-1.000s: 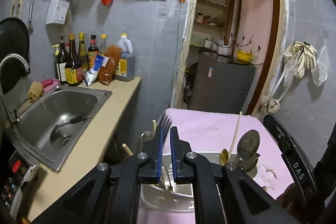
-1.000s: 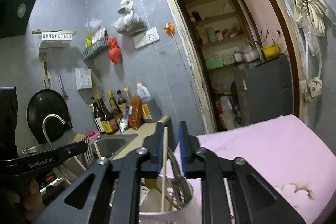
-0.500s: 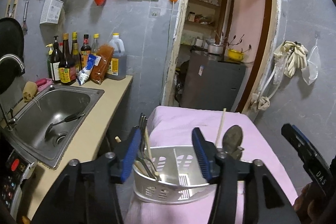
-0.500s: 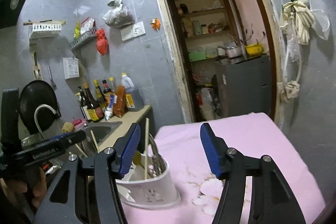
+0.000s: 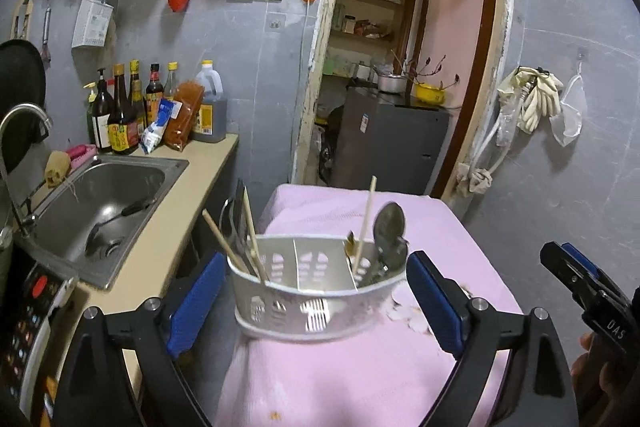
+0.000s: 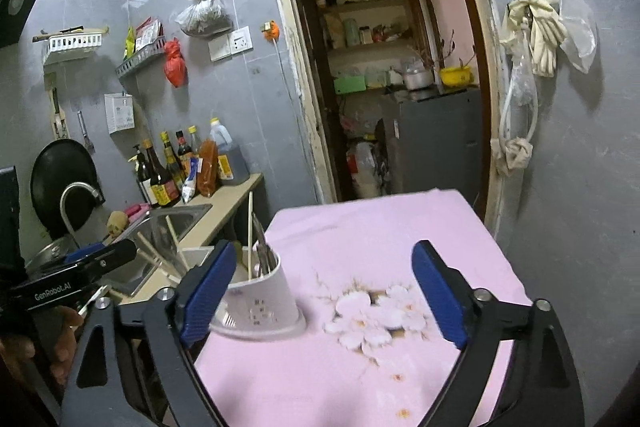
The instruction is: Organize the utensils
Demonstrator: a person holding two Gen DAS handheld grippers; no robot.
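Though the white caddy point(image 5: 316, 291) is light, thin-walled plastic that would likely tip or slide on the pink cloth point(image 5: 360, 367), its rim looks the safest hold. It stands straight ahead of the left gripper point(image 5: 316, 301), framed by jaws that have just been opening wide and hold nothing; it sits left of the right gripper point(image 6: 324, 291), likewise just opened and empty. The metal spoon point(image 5: 390, 227) is stiff and slick, the chopsticks point(image 5: 366, 223) light; take either by the upright shaft.

Bare pink cloth point(image 6: 400, 235) right of caddy point(image 5: 304, 291); its chopsticks point(image 5: 366, 219) seemingly blocking overhead
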